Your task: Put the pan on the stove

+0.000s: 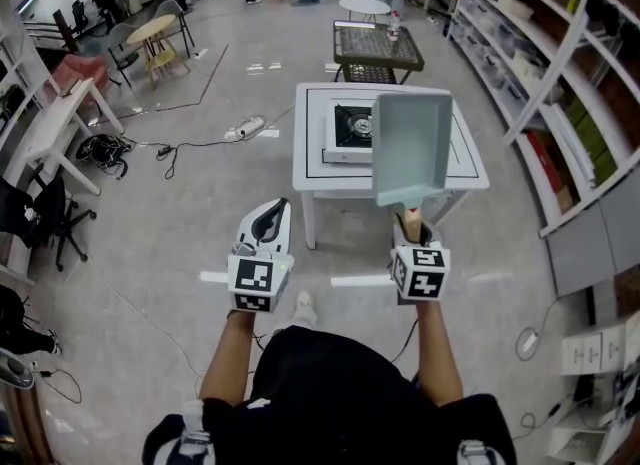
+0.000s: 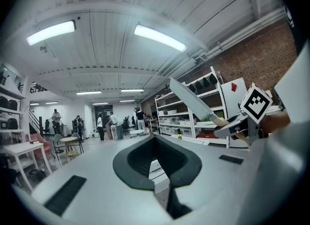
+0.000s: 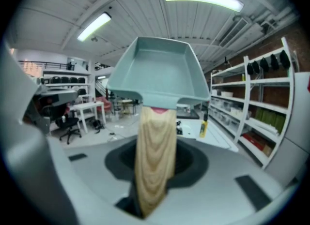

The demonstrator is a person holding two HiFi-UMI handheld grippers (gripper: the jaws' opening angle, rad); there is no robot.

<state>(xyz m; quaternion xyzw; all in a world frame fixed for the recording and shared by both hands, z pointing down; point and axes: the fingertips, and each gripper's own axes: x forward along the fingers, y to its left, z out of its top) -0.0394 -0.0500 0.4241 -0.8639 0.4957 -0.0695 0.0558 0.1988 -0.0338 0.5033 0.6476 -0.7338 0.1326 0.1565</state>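
A rectangular pale teal pan (image 1: 412,143) is held up in the air by its light wooden handle (image 3: 155,161), and its shallow inside is bare, with nothing in it. The right gripper (image 1: 410,221) pinches that handle between its jaws, with the pan tilted up and away from the person. The left gripper (image 1: 270,221) hangs beside it at about the same height, its jaws pressed together with nothing between them. From the head view the pan overlaps the right half of a square white table (image 1: 320,178) ahead of the person. It appears just to the right of a small portable gas stove (image 1: 350,131) that sits on that table. The pan is not resting on the stove, whose black burner is uncovered. Beyond the white table stands a dark mesh-topped table (image 1: 376,48) with a small bottle (image 1: 394,23) on it. The room is a large workshop with a grey floor (image 1: 180,213) and long ceiling lights. White shelving (image 1: 560,83) with boxes and bins lines the right side. White desks, chairs and a round wooden table stand to the left, loose cables (image 1: 190,143) trail across the floor, and several people stand at the far end.
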